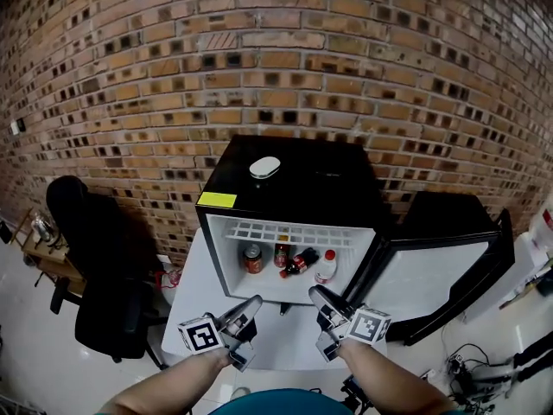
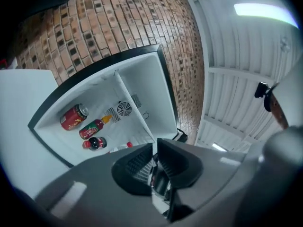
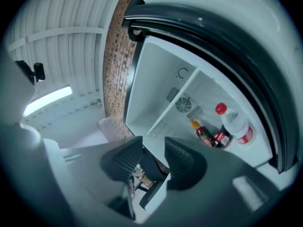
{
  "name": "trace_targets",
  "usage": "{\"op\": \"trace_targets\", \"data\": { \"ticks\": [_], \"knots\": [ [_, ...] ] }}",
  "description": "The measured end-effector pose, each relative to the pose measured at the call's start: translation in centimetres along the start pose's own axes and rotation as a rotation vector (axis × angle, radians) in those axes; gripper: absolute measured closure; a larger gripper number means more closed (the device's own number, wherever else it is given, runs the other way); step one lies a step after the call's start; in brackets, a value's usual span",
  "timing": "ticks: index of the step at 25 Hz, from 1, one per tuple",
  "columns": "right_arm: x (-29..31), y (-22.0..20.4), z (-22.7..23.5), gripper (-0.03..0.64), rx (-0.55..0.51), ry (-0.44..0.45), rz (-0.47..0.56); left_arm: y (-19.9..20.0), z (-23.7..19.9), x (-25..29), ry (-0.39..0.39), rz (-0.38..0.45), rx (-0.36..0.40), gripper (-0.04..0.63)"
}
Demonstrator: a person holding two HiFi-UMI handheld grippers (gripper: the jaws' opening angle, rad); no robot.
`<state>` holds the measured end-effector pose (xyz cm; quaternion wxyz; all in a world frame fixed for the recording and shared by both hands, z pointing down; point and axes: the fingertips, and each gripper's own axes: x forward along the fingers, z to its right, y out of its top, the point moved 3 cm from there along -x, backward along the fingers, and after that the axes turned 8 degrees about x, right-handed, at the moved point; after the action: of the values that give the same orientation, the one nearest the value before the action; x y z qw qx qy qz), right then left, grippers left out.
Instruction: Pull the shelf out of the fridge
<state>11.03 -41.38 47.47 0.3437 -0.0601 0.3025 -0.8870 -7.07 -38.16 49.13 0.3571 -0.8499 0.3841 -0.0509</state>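
Note:
A small black fridge (image 1: 294,180) stands open on a white table (image 1: 192,294). Its white wire shelf (image 1: 294,232) sits in the upper part of the white interior, and shows as a thin divider in the left gripper view (image 2: 134,109) and in the right gripper view (image 3: 179,100). My left gripper (image 1: 253,303) hovers in front of the fridge's lower left, its jaws only a narrow slit apart (image 2: 155,148) with nothing between them. My right gripper (image 1: 318,294) hangs before the lower right, jaws clearly apart (image 3: 154,145) and empty. Neither touches the shelf.
Under the shelf lie a red can (image 1: 252,258), two dark bottles (image 1: 292,259) and a clear bottle with a red cap (image 1: 326,267). The fridge door (image 1: 432,284) swings open to the right. A white object (image 1: 265,167) rests on top. A black chair (image 1: 104,275) stands left; cables (image 1: 471,370) lie right.

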Motion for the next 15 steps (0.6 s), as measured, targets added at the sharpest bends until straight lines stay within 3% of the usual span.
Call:
{"op": "trace_targets", "data": {
  "ticks": [3,7,10,15],
  "knots": [
    [2.0,0.8,0.1,0.463,0.028,-0.015,0.063,1.9,-1.4,2.3,-0.029,0.015,-0.088,0.547],
    [4.8,3.1,0.6,0.438,0.049,-0.033,0.147,4.7,-2.2,5.9,-0.09,0.079,-0.193,0.463],
    [6.6,4.7,1.0,0.418,0.071,-0.034,0.203,6.3,-3.5,8.2,-0.082,0.092,-0.185,0.388],
    [8.3,6.8,2.7,0.358,0.088,-0.079,0.262,8.3,-6.0,11.0,-0.026,0.104,-0.141,0.345]
  ]
}}
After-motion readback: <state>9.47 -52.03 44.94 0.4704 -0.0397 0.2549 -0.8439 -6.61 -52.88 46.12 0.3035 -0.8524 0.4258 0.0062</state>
